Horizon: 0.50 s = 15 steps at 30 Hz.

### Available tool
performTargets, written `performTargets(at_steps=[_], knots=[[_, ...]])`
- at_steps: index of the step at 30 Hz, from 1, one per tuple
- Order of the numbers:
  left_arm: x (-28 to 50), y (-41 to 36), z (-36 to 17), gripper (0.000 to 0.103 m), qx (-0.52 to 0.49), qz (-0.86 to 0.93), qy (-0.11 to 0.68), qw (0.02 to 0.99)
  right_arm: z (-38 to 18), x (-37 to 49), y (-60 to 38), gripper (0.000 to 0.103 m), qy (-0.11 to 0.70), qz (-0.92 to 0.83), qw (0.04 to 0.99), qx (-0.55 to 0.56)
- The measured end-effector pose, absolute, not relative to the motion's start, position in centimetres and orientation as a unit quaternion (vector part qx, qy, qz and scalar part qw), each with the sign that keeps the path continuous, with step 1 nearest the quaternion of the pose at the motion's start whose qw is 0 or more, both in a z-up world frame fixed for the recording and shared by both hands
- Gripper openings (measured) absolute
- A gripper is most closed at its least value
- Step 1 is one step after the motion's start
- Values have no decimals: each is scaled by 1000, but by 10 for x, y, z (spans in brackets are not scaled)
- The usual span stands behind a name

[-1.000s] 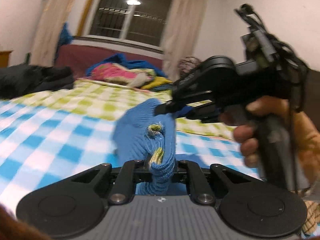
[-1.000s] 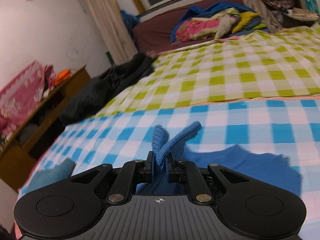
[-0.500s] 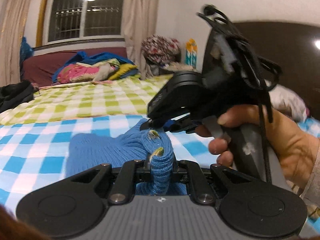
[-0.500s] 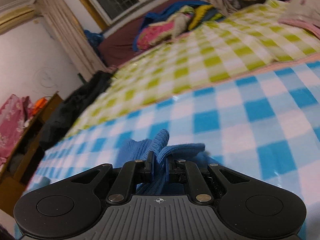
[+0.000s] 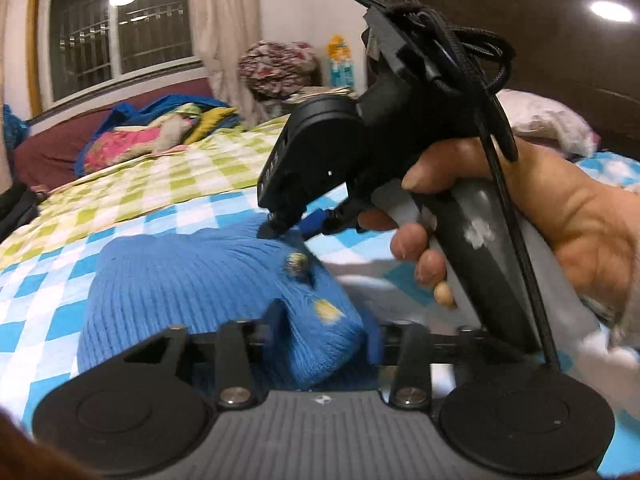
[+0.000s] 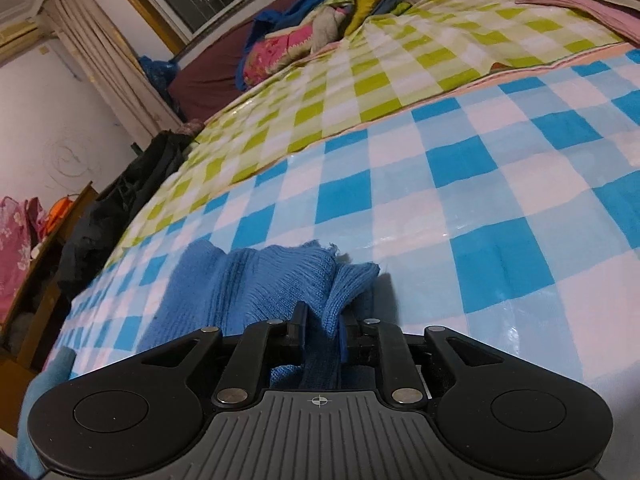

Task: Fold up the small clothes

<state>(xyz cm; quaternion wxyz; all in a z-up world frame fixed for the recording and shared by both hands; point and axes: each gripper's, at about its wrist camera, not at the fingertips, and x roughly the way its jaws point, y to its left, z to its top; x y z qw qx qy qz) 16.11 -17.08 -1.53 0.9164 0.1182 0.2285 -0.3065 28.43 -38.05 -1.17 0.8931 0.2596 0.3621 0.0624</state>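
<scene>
sweater (image 5: pixel 192 280), blue ribbed knit, lies bunched, seemingly folded.

Bed (image 6: pixel 500 184) under blue checks; blue knit (image 6: pixel 256 284) lies on it, green-check sheet (image 6: pixel 360 80) beyond, black clothes (image 6: pixel 120 200) left of that.

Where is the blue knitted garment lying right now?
The blue knitted garment lies on the blue-checked sheet, near edge between the opening jaws of both the left gripper and right gripper.

bed (image 6: pixel 500 168) open ahead, clothes pile (image 6: pixel 304 36) far end
</scene>
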Motion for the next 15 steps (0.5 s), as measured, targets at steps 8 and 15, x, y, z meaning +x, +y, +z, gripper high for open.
performTargets(at_steps=[8,15], knots=[[115,-126,0,65,118,-323,208,916,12,235,-378,35,346,92,900,247],[125,-84,10,66,95,-270,208,935,9,203,-346,41,362,127,898,217]])
